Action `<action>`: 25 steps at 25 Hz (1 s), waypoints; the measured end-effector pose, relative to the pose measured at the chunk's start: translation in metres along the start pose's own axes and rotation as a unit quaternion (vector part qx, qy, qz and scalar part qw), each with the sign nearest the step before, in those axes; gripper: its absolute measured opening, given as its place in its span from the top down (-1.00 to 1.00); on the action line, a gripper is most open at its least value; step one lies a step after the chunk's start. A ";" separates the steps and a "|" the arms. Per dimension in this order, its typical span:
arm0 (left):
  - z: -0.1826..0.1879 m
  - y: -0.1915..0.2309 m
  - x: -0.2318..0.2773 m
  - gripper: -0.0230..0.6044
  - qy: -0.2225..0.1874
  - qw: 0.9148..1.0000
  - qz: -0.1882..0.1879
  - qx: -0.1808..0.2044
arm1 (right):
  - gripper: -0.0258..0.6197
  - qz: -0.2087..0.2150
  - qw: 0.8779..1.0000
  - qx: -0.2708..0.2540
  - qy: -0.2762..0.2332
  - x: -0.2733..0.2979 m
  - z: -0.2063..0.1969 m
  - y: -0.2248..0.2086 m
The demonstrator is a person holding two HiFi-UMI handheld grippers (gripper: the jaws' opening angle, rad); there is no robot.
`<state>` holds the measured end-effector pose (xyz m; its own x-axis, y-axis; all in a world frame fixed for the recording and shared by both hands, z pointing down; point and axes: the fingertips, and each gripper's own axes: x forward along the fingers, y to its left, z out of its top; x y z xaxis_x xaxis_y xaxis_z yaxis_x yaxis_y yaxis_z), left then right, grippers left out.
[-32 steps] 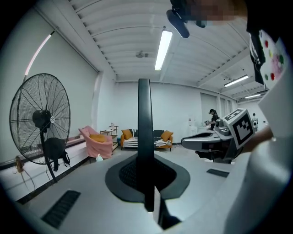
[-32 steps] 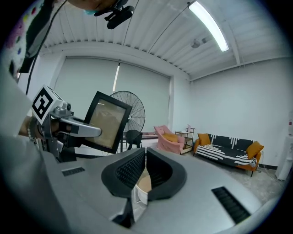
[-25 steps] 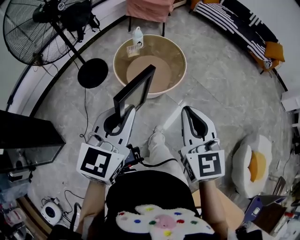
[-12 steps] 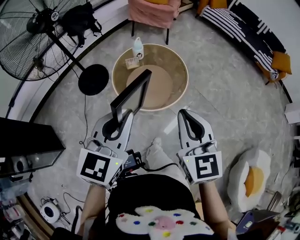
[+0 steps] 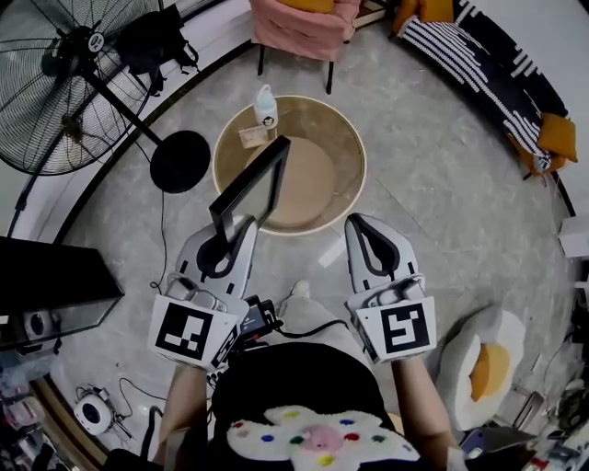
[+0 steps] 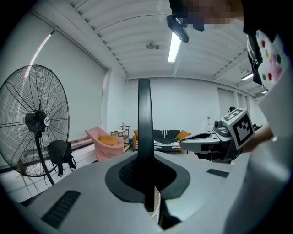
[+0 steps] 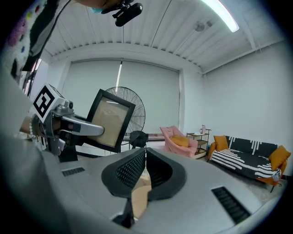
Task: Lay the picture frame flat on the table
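The left claw [image 5: 237, 230] grips the picture frame [image 5: 248, 189] by its near edge. The right claw [image 5: 361, 224] is clenched and empty. The frame is likely stiff, light and breakable, so the rim suits.

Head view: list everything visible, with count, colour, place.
picture frame: 1, black, tilted, held up, overlapping table's near-left rim
table: 1, tan, round, mid-floor
bottle: 1, white, table's far edge
fan: 1, black, standing, far left
bag: 1, black, beside fan
armchair: 1, pink, beyond table
sofa: 1, black-and-white striped, orange cushions, upper right
egg-shaped cushion: 1, white and yellow, floor, lower right
left gripper: 1, grey, shut on picture frame
right gripper: 1, grey, shut, empty
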<state>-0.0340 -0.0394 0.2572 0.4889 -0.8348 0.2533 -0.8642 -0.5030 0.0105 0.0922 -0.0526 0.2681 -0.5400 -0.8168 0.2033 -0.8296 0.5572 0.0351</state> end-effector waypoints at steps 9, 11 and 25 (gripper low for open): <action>0.005 0.003 0.010 0.85 0.002 1.000 0.000 0.007 | 0.81 0.001 1.000 0.000 -0.002 0.006 0.002 -0.007; 0.006 0.004 0.011 0.85 0.001 1.000 -0.004 0.009 | 0.81 -0.004 1.000 0.003 -0.001 0.007 0.002 -0.007; 0.023 0.009 0.034 0.85 -0.011 0.998 -0.054 0.023 | 0.81 -0.032 0.999 -0.007 -0.006 0.022 0.014 -0.013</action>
<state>-0.0224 -0.0773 0.2432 0.5815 -0.7801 0.2308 -0.8007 -0.5990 -0.0074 0.0892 -0.0796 0.2582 -0.4870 -0.8529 0.1879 -0.8610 0.5049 0.0605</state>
